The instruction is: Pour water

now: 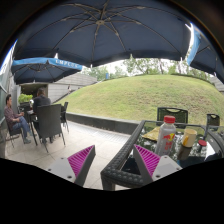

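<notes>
My gripper point(113, 160) is open and empty, its two pink pads point(82, 160) wide apart. Between and just ahead of the fingers is the near corner of a dark wicker table point(118, 168). On the table, beyond the right finger, stand a clear bottle with a red cap point(168, 133), a yellow cup point(189, 138) and a small red-topped item point(201, 148). The gripper touches none of them.
Large dark blue parasols point(105, 30) spread overhead. Wicker chairs point(48, 122) and a seated person point(14, 118) are to the left on the paved patio point(75, 140). A green chair back point(172, 114) stands behind the table, with a grassy slope point(140, 95) beyond.
</notes>
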`<state>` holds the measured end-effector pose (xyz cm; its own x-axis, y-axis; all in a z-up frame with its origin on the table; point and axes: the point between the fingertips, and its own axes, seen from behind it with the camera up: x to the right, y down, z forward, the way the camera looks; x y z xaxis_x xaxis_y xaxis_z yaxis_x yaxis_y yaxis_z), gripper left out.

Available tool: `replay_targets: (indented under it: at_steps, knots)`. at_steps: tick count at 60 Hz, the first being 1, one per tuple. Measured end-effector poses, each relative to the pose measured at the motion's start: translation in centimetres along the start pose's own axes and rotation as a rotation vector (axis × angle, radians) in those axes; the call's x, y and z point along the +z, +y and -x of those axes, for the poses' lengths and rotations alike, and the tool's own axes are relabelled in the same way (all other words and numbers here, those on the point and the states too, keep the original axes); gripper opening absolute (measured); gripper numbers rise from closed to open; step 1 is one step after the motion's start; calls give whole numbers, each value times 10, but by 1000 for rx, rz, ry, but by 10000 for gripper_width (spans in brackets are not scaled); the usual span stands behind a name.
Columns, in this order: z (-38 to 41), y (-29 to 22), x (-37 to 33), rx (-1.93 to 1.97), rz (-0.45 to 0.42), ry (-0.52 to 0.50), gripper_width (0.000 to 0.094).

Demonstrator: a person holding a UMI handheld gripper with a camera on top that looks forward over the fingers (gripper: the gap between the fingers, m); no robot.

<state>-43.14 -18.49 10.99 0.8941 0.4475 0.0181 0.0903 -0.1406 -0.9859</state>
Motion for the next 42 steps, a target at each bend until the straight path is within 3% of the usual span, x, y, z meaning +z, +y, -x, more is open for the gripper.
replay_targets:
  at_steps: [16, 42]
  knots:
    - [-30, 2, 0, 2, -19, 42, 812]
    - [-174, -9, 3, 48, -53, 252, 816]
